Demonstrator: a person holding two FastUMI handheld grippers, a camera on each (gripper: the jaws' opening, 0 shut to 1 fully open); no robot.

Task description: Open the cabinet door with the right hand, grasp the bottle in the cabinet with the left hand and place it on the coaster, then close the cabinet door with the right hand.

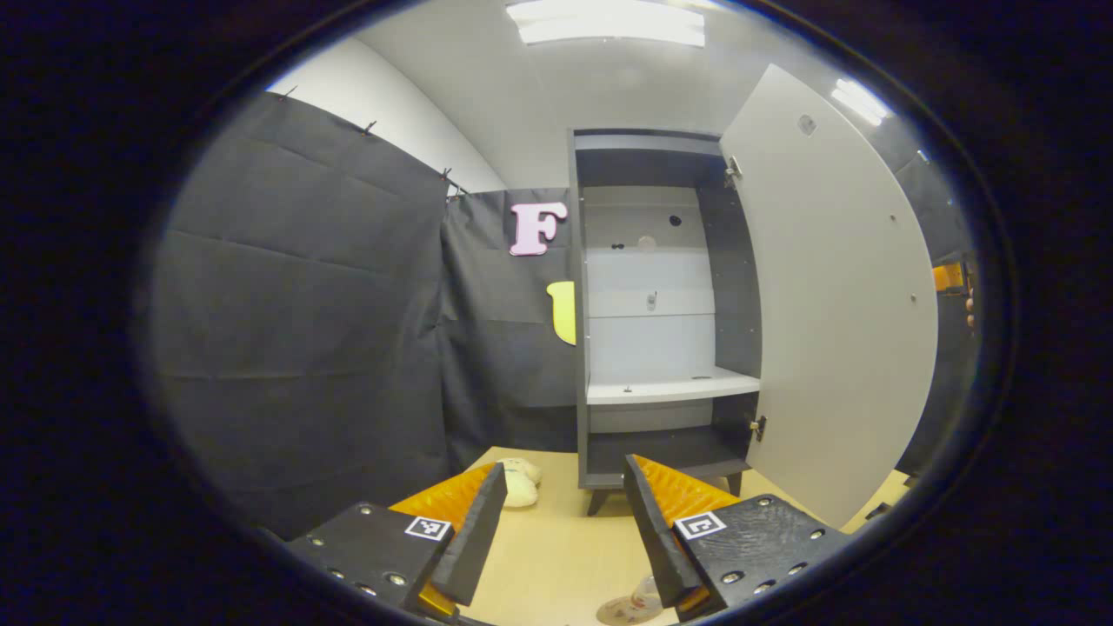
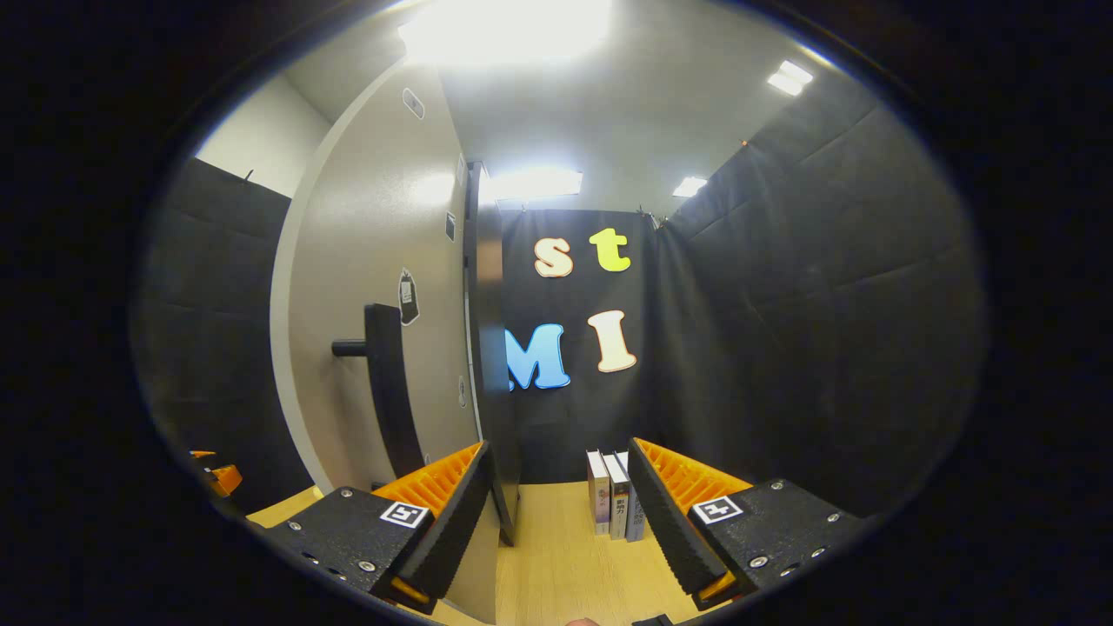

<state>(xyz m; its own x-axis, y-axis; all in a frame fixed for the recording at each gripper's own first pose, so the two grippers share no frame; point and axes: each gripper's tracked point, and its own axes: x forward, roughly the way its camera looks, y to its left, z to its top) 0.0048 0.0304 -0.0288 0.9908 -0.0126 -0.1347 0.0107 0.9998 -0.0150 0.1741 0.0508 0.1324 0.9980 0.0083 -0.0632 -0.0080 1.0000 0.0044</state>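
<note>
1. The place was a recording booth, not a lived-in room; black cloth [image 1: 304, 322] hung pinned as walls across the left half of the left gripper view, and more across the right of the right gripper view.
2. Panel lights [image 1: 609, 22] sat in the white ceiling at top centre.
3. A small cabinet [image 1: 652, 304] stood on a pale wooden table [image 1: 556, 548], its door [image 1: 835, 296] swung open at right; books [image 2: 613, 504] stood upright at lower centre of the right gripper view.
</note>
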